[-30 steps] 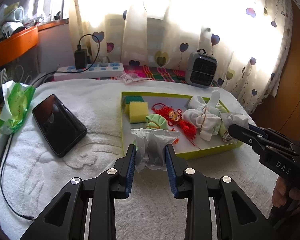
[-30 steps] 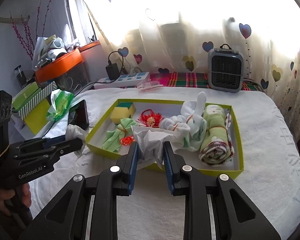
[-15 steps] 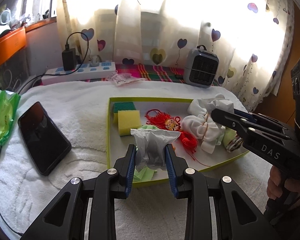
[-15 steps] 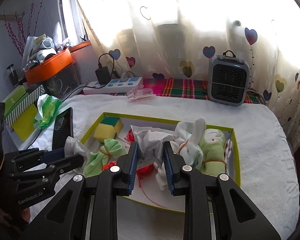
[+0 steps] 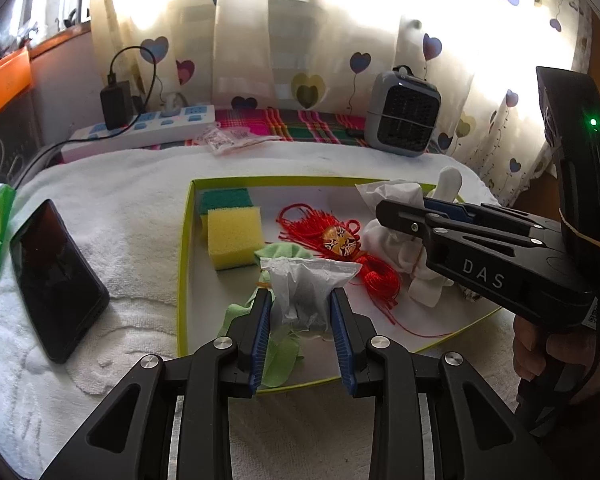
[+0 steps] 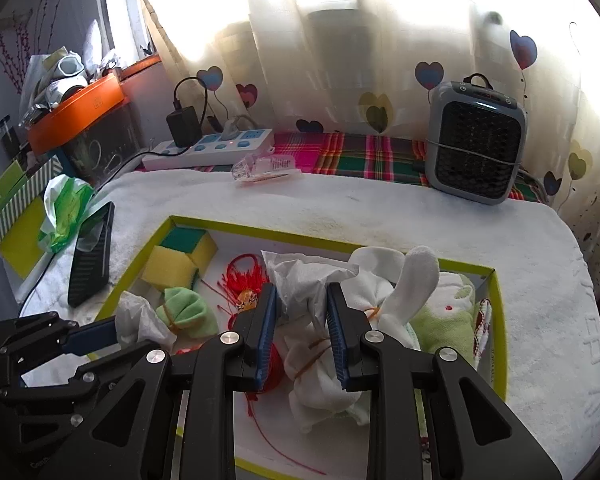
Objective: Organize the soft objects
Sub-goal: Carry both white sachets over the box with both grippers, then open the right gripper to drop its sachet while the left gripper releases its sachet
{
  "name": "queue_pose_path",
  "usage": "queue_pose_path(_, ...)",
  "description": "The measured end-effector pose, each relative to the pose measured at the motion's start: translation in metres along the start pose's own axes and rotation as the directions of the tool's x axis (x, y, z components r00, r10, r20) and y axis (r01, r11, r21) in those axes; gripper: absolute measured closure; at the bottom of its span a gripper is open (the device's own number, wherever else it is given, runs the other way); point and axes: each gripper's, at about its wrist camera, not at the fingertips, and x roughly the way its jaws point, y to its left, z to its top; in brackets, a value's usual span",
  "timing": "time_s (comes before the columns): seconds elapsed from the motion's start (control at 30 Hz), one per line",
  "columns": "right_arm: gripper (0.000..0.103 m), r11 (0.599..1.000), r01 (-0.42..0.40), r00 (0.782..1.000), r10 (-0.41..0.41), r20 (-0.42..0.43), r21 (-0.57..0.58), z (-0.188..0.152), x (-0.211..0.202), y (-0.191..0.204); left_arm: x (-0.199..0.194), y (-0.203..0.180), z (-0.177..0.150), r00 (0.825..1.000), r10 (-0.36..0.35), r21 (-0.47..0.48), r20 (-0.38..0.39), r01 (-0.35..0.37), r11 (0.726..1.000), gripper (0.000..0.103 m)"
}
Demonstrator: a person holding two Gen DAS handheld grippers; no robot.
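Soft items in my green-rimmed tray (image 5: pixel 184 248): yellow sponge (image 5: pixel 233 236), red tassel knot (image 5: pixel 340 240), white sock bundle (image 6: pixel 364 300), green towel roll (image 6: pixel 444 320), green cloth (image 6: pixel 186 308). Phone (image 5: pixel 56 280) lies left of the tray. 2 crumpled tissues: my left gripper (image 5: pixel 300 312) pinches one (image 5: pixel 308 288) over the tray's near edge; my right gripper (image 6: pixel 302 312) clamps another (image 6: pixel 304 276), seemingly above the socks.

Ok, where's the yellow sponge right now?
The yellow sponge lies in the far-left corner of the green-rimmed tray, beside the red tassel charm and just beyond the green cloth bundle. Neither gripper touches it.
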Motion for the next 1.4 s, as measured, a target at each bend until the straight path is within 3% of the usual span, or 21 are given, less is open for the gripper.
queue_pose_path(0.77, 0.074, 0.998, 0.045, 0.999, -0.046, -0.018, -0.053, 0.002, 0.023, 0.005, 0.009, 0.002, -0.002, 1.000, -0.001, -0.014, -0.022, 0.001, 1.000, 0.069)
queue_pose_path(1.17, 0.063, 0.998, 0.045, 0.999, -0.046, -0.015, -0.051, 0.001, 0.022, 0.004, 0.010, 0.003, -0.002, 0.999, 0.030, -0.009, -0.027, -0.031, 0.999, 0.056)
queue_pose_path(1.3, 0.053, 0.998, 0.034, 0.999, -0.034, -0.010, -0.047, -0.001, 0.020, 0.005, 0.010, 0.003, -0.002, 0.999, 0.033, -0.014, -0.023, -0.033, 0.999, 0.055)
queue_pose_path(1.4, 0.052, 0.998, 0.041, 0.999, -0.042, -0.004, -0.050, -0.001, 0.018, 0.007, 0.008, 0.003, -0.002, 0.999, 0.037, -0.014, -0.018, -0.037, 0.999, 0.055)
